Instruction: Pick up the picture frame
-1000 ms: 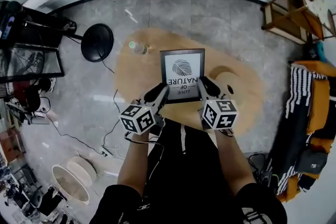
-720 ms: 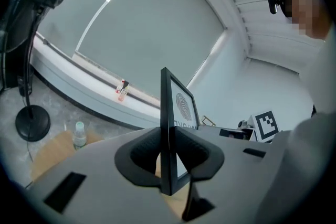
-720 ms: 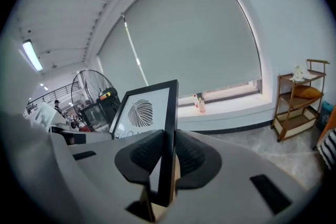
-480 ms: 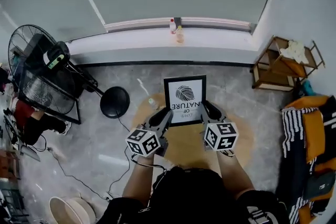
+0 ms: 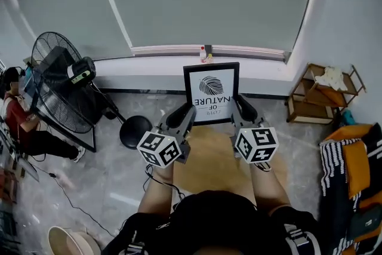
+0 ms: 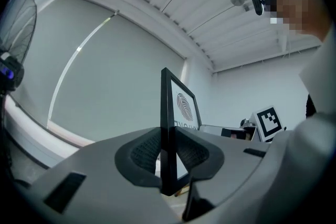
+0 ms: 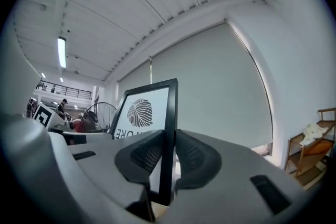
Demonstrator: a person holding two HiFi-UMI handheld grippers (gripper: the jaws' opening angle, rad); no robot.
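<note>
The picture frame point(image 5: 211, 92) is black-edged with a white print of a leaf and upside-down lettering. It is held upright in the air, well above the round wooden table point(image 5: 212, 164). My left gripper point(image 5: 190, 111) is shut on the frame's left edge point(image 6: 167, 128). My right gripper point(image 5: 236, 106) is shut on its right edge point(image 7: 169, 139). In both gripper views the thin black edge sits pinched between the dark ribbed pads point(image 6: 144, 152) point(image 7: 191, 155).
A large floor fan point(image 5: 62, 89) stands at the left, its round base point(image 5: 135, 131) on the grey floor. A wooden rack point(image 5: 319, 95) is at the right, striped cloth point(image 5: 352, 158) lower right. A windowsill with small bottles point(image 5: 206, 54) runs behind. A person sits at far left point(image 5: 15, 116).
Both grippers have lifted the frame from just above the table to high in front of the window, tilting it upright. The view has swung up toward the wall.
</note>
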